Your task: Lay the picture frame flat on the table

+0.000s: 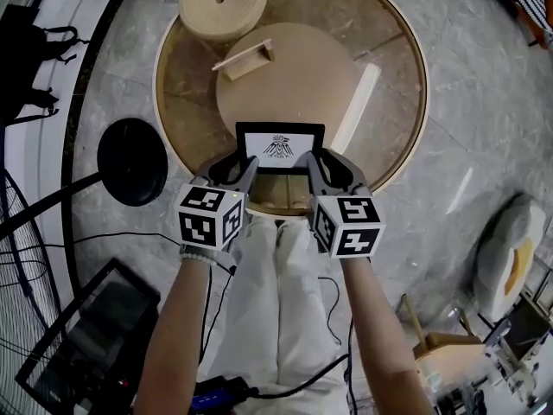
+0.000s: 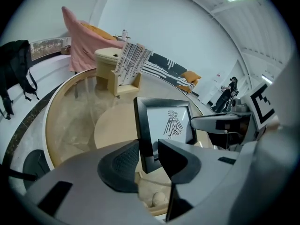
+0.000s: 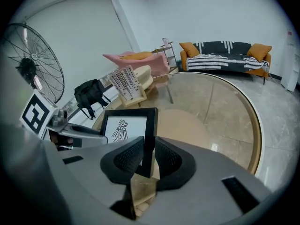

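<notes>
Picture frame (image 1: 281,148) is held upright at the near edge of the round table (image 1: 302,76), long axis crosswise. Its right side is clamped by the right gripper (image 1: 326,168), and its left side is apparently pinched by the left gripper (image 1: 241,169).

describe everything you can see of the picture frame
The picture frame is black, rectangular, landscape, around a white sheet with a dark bird-like drawing. It is held up on edge, not flat, picture facing the person, over the near edge of the round table. The right hand-held gripper is shut on its right edge; the left hand-held gripper has a jaw either side of its left edge, but whether they press is unclear. Its lower corners seem clear of the tabletop.
</notes>
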